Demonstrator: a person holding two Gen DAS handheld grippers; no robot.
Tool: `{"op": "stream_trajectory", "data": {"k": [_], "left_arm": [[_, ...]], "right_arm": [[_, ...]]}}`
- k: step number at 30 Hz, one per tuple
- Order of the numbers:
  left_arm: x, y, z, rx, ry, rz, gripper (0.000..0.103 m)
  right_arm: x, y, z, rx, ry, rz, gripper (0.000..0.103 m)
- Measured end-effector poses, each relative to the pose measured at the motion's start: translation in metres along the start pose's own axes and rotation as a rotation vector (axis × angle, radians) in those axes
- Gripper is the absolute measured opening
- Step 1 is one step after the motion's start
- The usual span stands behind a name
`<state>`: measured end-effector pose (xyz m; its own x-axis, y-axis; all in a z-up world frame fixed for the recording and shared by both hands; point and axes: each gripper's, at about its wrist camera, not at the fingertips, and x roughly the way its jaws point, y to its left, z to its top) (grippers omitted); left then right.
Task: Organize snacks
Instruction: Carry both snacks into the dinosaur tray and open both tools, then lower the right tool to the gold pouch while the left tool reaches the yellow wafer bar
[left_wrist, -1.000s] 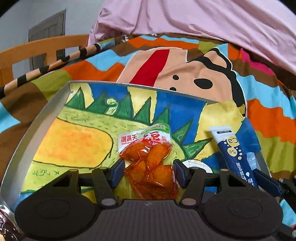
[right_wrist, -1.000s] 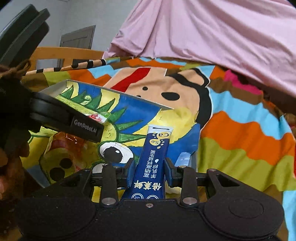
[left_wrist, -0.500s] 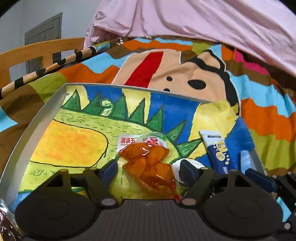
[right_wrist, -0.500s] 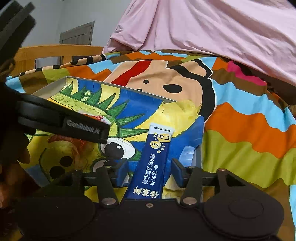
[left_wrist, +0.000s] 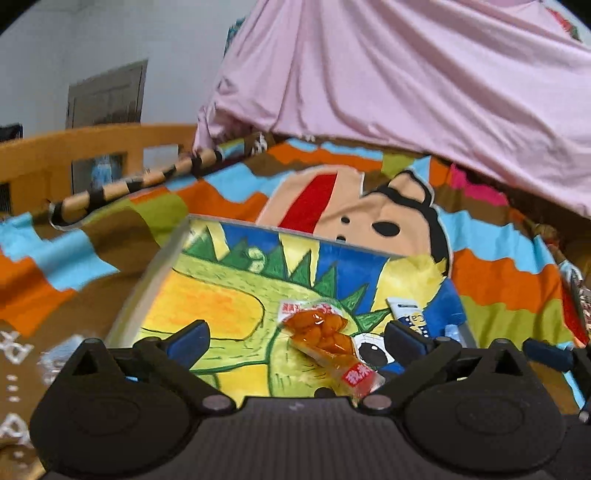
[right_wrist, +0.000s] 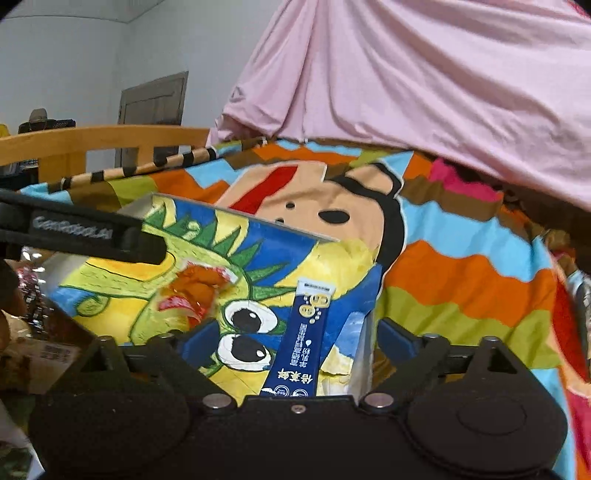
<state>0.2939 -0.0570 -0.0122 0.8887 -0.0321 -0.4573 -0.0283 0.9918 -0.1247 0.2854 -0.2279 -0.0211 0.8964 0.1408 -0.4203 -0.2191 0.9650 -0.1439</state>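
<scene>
Through the left wrist camera I had the left gripper (left_wrist: 295, 334) spread wide and holding nothing, its blue pads low in the frame on either side of the orange snack packet (left_wrist: 325, 341). That packet lay loose, a little right of centre, on the painted floor of the tray (left_wrist: 146, 284), angled so its red label end pointed toward the lower right. The blue stick sachet (left_wrist: 410, 314) showed further right, partly hidden behind my right-hand pad, and also inside the tray. The tray sat on a striped cartoon blanket (left_wrist: 498, 280), with a pink sheet (left_wrist: 406, 92) filling the upper right of the frame. At the far lower left something silvery lay outside the tray, too blurred for me to name. In the right wrist camera the right gripper (right_wrist: 295, 341) was likewise wide apart and empty, the blue stick sachet (right_wrist: 301, 339) lying between its pads, resting flat near the tray's right wall. The orange snack packet (right_wrist: 195, 291) appeared left of centre, smeared by motion. I judged both snacks as already delivered into the tray; whatever remained was outside it, and at the left edge I could make out only unclear packaging, possibly more snacks to collect.
</scene>
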Motion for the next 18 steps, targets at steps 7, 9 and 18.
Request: {"op": "stream_trajectory", "data": {"k": [7,9,18], "left_arm": [[-0.062,0.003,-0.004,0.050,-0.084,-0.012,0.102],[-0.078,0.004,-0.007,0.068,-0.096,-0.016,0.102],[-0.147,0.013,-0.025,0.132,-0.132,-0.012,0.102]], "right_arm": [[-0.056,0.010,0.010,-0.010,-0.061,0.002,0.102],[-0.073,0.015,0.011,-0.021,-0.076,-0.001,0.102],[-0.147,0.032,0.008,0.008,-0.125,-0.046,0.102]]}}
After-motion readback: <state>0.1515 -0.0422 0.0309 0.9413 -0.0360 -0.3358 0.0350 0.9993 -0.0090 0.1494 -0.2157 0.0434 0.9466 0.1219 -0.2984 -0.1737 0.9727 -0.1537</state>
